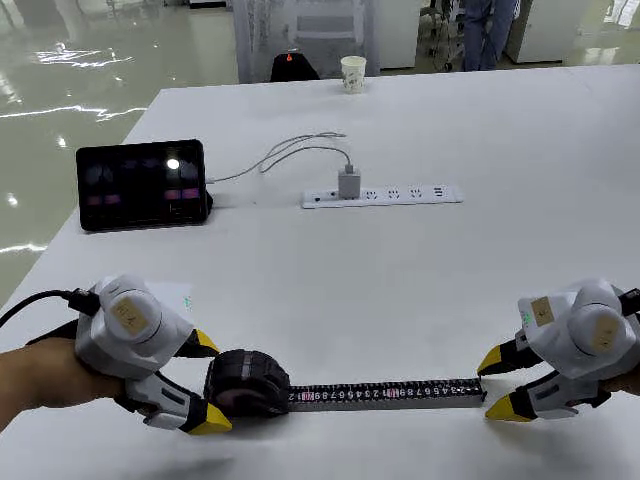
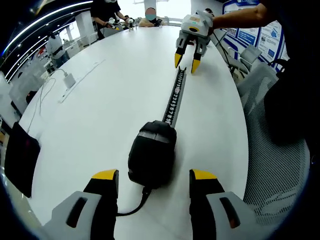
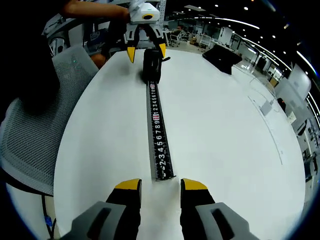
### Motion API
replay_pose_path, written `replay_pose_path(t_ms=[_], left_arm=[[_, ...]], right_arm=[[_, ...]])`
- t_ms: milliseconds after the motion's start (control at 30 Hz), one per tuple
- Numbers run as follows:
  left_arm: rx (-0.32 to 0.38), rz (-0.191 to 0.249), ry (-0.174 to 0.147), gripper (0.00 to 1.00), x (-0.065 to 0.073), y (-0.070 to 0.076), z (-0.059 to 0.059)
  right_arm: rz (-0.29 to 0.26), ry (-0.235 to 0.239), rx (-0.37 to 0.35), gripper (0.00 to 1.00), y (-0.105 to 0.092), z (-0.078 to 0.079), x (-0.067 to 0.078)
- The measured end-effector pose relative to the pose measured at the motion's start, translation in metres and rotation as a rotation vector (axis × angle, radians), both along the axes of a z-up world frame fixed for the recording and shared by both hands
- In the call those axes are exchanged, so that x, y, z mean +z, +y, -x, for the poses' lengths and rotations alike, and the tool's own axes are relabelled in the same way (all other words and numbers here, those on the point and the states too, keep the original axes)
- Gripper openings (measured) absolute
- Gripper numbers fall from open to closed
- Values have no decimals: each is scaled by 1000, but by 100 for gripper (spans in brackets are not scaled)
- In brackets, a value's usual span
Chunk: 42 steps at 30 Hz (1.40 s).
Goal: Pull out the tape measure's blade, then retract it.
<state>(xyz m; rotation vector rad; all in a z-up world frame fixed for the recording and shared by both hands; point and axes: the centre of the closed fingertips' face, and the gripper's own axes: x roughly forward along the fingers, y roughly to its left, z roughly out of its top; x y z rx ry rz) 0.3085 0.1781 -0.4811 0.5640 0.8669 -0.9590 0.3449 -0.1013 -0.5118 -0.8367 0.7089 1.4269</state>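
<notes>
A black tape measure case (image 1: 247,383) lies near the front edge of the white table (image 1: 420,270). Its blade (image 1: 388,391) is drawn out to the right and lies flat. My left gripper (image 1: 212,380) is open, with its yellow-tipped jaws on either side of the case (image 2: 152,152), a small gap on each side. My right gripper (image 1: 495,384) is open too; the blade's end (image 3: 162,175) lies just in front of its fingertips, between them and untouched. The right gripper (image 2: 188,62) appears at the blade's far end in the left gripper view.
A dark tablet (image 1: 142,184) stands at the left. A white power strip (image 1: 382,196) with a charger (image 1: 349,183) and cable lies mid-table, and a paper cup (image 1: 353,73) sits at the far edge. A mesh chair (image 2: 270,150) stands beside the table.
</notes>
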Motion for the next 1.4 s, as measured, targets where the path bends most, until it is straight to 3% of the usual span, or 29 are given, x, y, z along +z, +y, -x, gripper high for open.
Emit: replay_pose_path(t_ms=[633, 1400], left_arm=[[237, 154, -45, 81, 20, -4, 13], [454, 281, -115, 89, 32, -7, 40]], right_arm=[[-79, 33, -173, 48, -7, 15, 16], [-204, 34, -356, 68, -3, 41, 28]])
